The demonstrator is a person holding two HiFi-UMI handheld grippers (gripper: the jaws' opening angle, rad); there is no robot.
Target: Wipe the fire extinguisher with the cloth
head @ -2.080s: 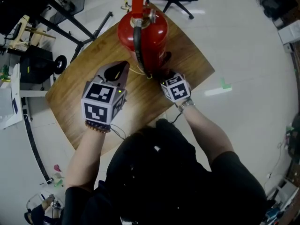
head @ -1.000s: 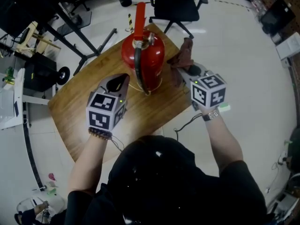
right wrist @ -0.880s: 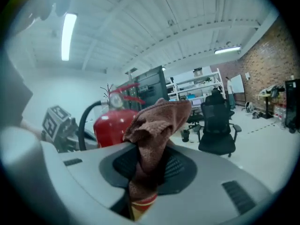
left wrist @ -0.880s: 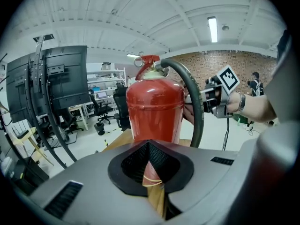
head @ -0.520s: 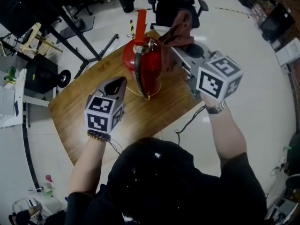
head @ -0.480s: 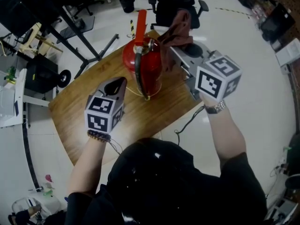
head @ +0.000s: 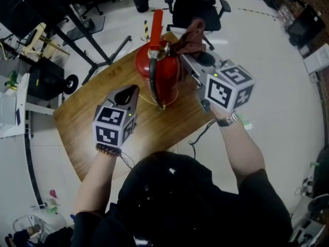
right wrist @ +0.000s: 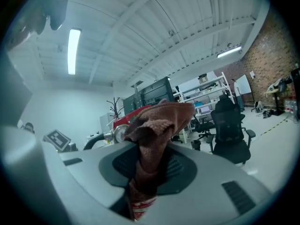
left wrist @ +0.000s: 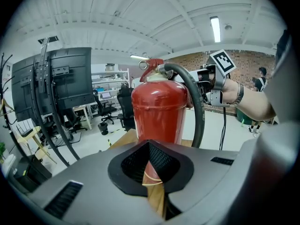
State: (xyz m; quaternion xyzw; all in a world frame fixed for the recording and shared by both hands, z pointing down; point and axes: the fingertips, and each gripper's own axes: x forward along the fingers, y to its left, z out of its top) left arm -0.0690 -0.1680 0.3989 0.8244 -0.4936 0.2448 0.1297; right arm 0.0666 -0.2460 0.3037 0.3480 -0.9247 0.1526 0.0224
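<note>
Your right gripper (right wrist: 143, 175) is clamped on the lower end of the limp brown terry cloth (right wrist: 159, 121). Just left of it stands the red steel fire extinguisher (head: 160, 73), probably heavy, smooth and steady. Your left gripper (left wrist: 152, 175), jaws together and empty, faces its body.

The person wears a black short-sleeved top (head: 185, 199), a beaded bracelet (head: 108, 149) at the left wrist and a metal watch (head: 226, 120) at the right. The left gripper (head: 135, 87) and right gripper (head: 185, 58) are grey (jaws lined in black mesh). Each carries a white cube (head: 229, 89) with black square markers. A thin black cable (head: 202, 133) trails from the right one.
</note>
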